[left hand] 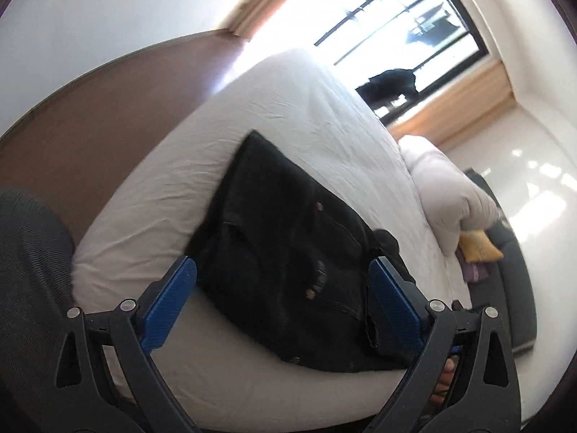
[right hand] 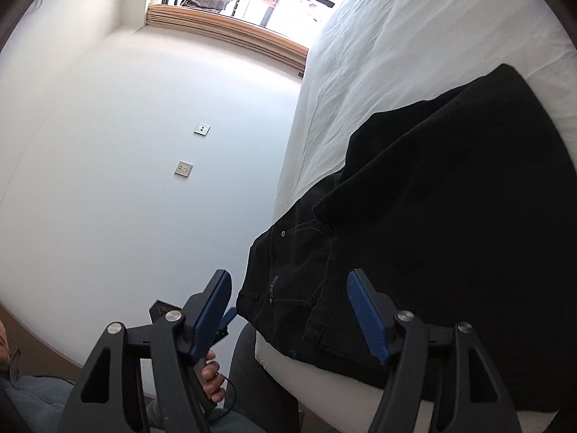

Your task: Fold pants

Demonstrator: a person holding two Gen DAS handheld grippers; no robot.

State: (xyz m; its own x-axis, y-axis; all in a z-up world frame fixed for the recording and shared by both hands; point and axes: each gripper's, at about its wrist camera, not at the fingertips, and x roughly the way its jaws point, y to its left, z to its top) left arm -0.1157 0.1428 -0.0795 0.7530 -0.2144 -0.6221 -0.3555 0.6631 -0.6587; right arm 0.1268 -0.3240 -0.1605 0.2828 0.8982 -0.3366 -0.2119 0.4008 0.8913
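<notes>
your left gripper [left hand: 283, 285] is released, its blue fingers [left hand: 169, 306] wide apart and holding nothing. the black pants [left hand: 288, 252] lie folded on the white bed [left hand: 288, 115] straight ahead of it, reaching in between the two fingers. your right gripper [right hand: 292, 310] is also spread wide with nothing in it. the pants [right hand: 432, 216] are in front of it and to its right, with the waist part between its fingers, at the bed [right hand: 414, 36] edge.
</notes>
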